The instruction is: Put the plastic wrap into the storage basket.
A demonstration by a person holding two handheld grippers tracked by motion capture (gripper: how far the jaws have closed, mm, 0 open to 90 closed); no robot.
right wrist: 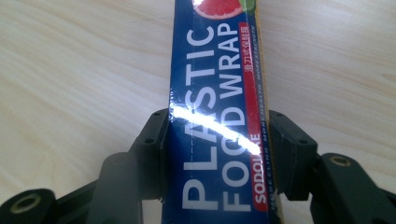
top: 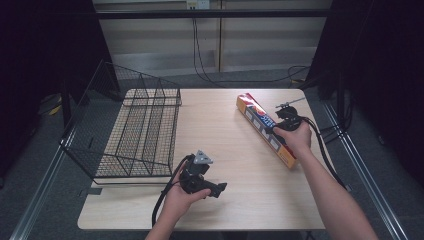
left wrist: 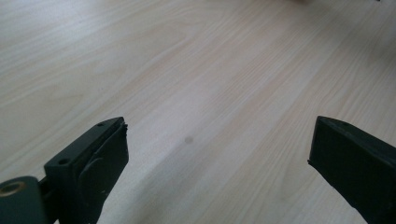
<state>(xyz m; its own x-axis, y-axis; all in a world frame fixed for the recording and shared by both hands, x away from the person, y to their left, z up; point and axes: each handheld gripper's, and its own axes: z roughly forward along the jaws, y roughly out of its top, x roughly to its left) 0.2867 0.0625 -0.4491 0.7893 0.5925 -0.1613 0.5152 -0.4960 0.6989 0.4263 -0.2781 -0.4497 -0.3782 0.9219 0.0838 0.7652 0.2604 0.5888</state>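
A long box of plastic food wrap (top: 265,129), orange-sided with a blue printed top, lies slanted on the right half of the wooden table (top: 225,150). My right gripper (top: 275,129) is shut on the box near its middle. In the right gripper view the two jaws press both long sides of the box (right wrist: 215,116). My left gripper (top: 220,189) hovers low near the table's front, jaws spread wide. In the left gripper view its fingers (left wrist: 93,158) frame bare wood and hold nothing.
A black wire basket (top: 135,130) stands on the left part of the table, hanging over the left edge. Cables trail from both grippers. Dark curtains and grey floor surround the table.
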